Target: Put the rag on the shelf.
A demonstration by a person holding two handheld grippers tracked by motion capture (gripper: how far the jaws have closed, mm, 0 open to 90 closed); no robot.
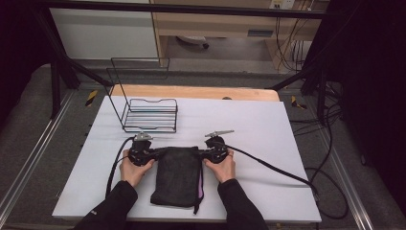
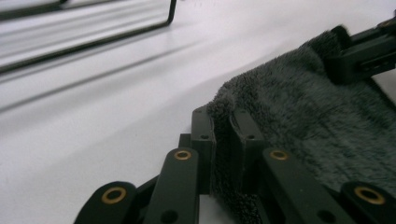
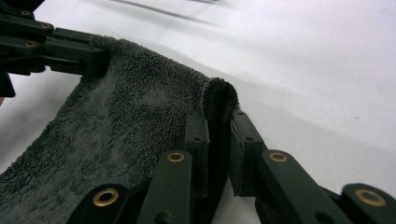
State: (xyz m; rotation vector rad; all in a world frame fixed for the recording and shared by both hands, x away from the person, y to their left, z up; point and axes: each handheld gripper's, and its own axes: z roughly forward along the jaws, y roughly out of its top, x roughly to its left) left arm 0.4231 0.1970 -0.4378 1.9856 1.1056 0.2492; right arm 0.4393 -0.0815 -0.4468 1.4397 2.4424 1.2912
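Note:
A dark grey fluffy towel (image 1: pixel 178 176) with a purple edge lies folded on the white table (image 1: pixel 268 129), in front of the person. My left gripper (image 1: pixel 157 153) pinches the towel's far left corner (image 2: pixel 223 105), its jaws shut on the pile. At the far right corner (image 3: pixel 218 95) my right gripper (image 1: pixel 200 153) is shut on the towel edge, which folds up between the pads. Each gripper view shows the other gripper across the towel (image 2: pixel 299 116), (image 3: pixel 116 121). Both hands rest low on the table.
A black wire rack (image 1: pixel 149 114) with a tall wire back stands on the table behind the left gripper. Cables trail from both grippers, the right one running off the table's right edge. A wooden strip (image 1: pixel 191 91) borders the table's far side.

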